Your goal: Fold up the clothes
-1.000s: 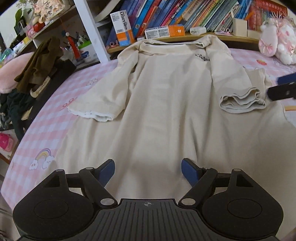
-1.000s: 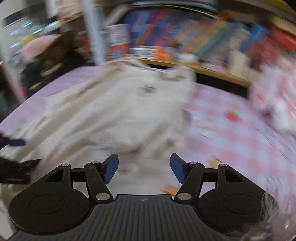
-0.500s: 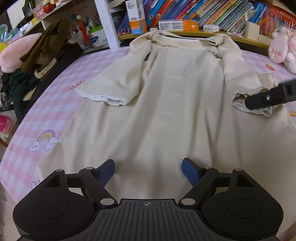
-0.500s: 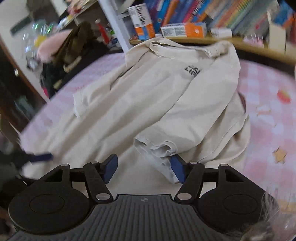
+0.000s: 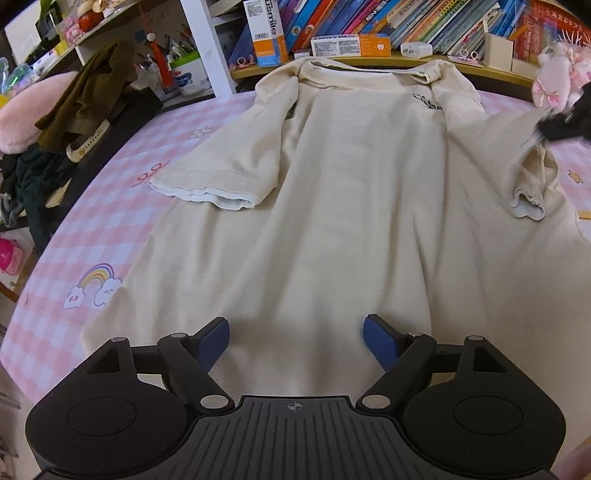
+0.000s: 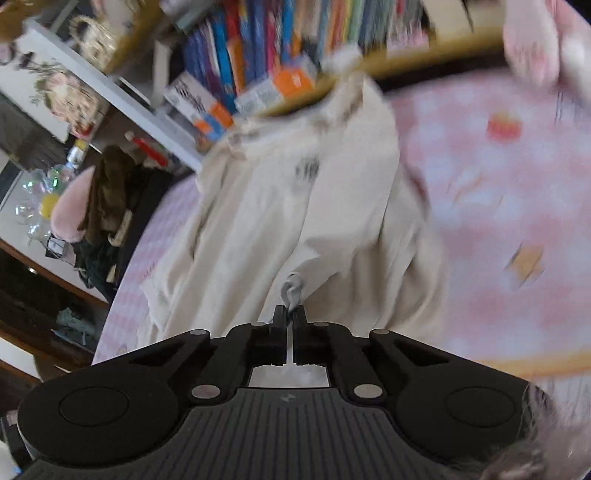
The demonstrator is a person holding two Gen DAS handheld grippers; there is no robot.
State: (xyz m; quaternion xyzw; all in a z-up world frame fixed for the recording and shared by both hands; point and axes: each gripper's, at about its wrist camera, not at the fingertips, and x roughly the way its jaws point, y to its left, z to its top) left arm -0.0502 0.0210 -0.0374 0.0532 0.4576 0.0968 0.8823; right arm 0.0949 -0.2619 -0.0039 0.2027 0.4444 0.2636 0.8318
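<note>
A cream T-shirt lies spread face up on the pink checked table, its collar toward the bookshelf at the far edge. The left claw hovers over the shirt's lower hem with its blue pads wide apart and nothing between them. The right claw has just closed and is now clamped on a bunched fold of the shirt's sleeve edge, lifting that cloth off the table. The other sleeve lies flat.
</note>
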